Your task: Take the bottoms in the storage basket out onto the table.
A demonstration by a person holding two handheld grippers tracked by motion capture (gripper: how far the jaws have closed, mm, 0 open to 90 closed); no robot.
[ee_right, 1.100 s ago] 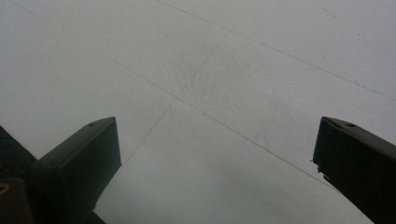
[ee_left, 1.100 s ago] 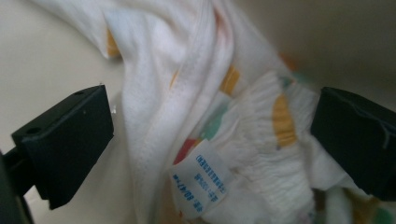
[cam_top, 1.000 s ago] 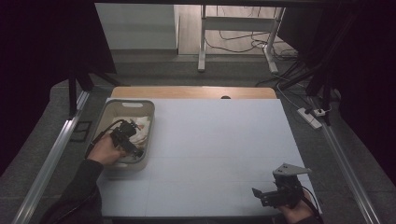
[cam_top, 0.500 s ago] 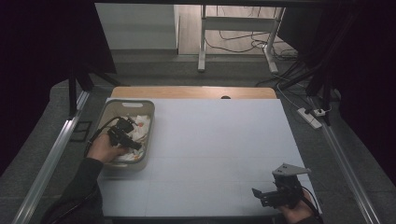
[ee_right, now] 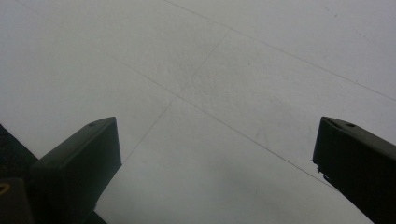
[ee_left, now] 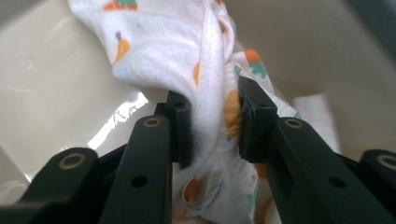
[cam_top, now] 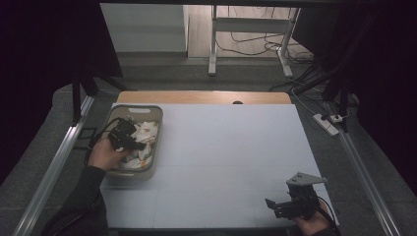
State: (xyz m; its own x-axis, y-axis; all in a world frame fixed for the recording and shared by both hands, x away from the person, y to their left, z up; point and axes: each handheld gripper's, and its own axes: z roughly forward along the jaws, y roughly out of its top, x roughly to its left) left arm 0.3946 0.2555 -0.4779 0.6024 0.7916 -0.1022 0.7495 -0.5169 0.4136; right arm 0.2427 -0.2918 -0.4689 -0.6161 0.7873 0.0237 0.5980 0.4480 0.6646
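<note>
1. The cloth (ee_left: 205, 70) is white, soft knit fabric printed with small orange carrots and green leaf shapes; a stitched hem runs down its bunched middle; it is crumpled rather than folded, gathered into a vertical ridge that is pinched from both sides; part of it hangs loose below the pinch.
2. The basket (cam_top: 152, 114) is beige plastic, rectangular with rounded corners; it stands upright at the left side of the table, with the cloth (cam_top: 145, 135) lying heaped inside it.
</note>
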